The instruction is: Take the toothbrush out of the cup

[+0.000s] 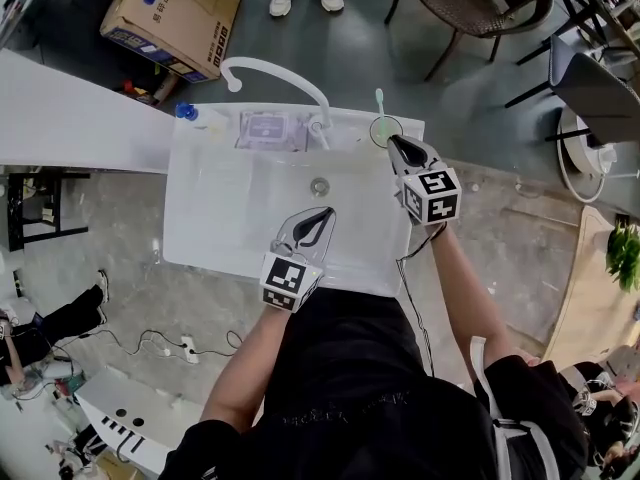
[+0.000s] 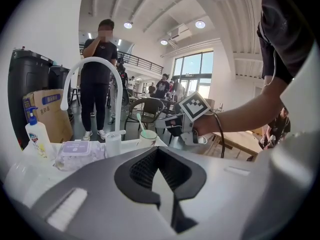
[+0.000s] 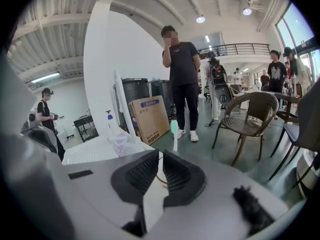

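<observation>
The right gripper (image 3: 156, 156) is seen with its jaws parted by a narrow slit and nothing held between them. It is lined up on the toothbrush (image 3: 174, 129), whose pale green head shows just beyond the jaw tips. The brush is stood upright in the cup (image 1: 386, 129), which is set on the back right corner of the sink (image 1: 200, 218). The step is judged to be the approach, with the grasp not yet made. A wider opening, a short advance and a closing on the handle above the rim are called for. The left gripper (image 2: 157, 151), jaws pressed together and empty, is held over the basin, well apart from the cup.
</observation>
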A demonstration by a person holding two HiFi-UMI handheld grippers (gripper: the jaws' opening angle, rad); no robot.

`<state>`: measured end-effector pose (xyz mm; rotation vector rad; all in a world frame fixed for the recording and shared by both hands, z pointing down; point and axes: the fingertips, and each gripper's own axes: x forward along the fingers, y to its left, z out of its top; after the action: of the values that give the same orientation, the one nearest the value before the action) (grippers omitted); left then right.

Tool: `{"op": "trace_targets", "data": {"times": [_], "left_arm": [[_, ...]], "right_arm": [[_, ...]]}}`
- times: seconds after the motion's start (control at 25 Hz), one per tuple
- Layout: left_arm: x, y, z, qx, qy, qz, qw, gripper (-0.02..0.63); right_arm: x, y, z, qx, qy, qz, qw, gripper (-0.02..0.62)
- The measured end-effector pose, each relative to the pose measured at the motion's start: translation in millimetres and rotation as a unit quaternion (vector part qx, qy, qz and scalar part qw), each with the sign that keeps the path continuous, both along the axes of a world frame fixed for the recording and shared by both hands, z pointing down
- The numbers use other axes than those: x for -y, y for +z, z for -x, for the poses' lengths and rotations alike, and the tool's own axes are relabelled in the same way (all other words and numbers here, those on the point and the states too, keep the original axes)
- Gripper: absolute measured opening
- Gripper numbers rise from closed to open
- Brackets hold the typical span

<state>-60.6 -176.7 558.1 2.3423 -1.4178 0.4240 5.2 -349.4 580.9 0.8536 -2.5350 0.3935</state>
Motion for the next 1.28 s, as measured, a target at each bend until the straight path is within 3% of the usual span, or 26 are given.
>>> {"op": "trace_targets", "data": {"times": [0.4, 0.76, 1.28], "left_arm": [[0.0, 7.2, 10.5, 0.0, -0.015, 0.015, 0.9998, 0.006], [0.0, 12.2, 15.1, 0.003, -0.017, 0.024, 0.9996, 0.006], [-2.4, 15.2, 19.6, 0.008, -0.021, 0.036, 0.9991, 0.006]], "right_arm": [[24.9, 15.6, 14.9, -0.022, 0.0, 0.001, 1.0, 0.017], [34.8, 32.1, 22.0, -0.034, 0.002, 0.018, 0.999, 0.084], [62.6, 46.5, 33.5, -0.072, 0.004, 0.019, 0.997, 0.103]]}}
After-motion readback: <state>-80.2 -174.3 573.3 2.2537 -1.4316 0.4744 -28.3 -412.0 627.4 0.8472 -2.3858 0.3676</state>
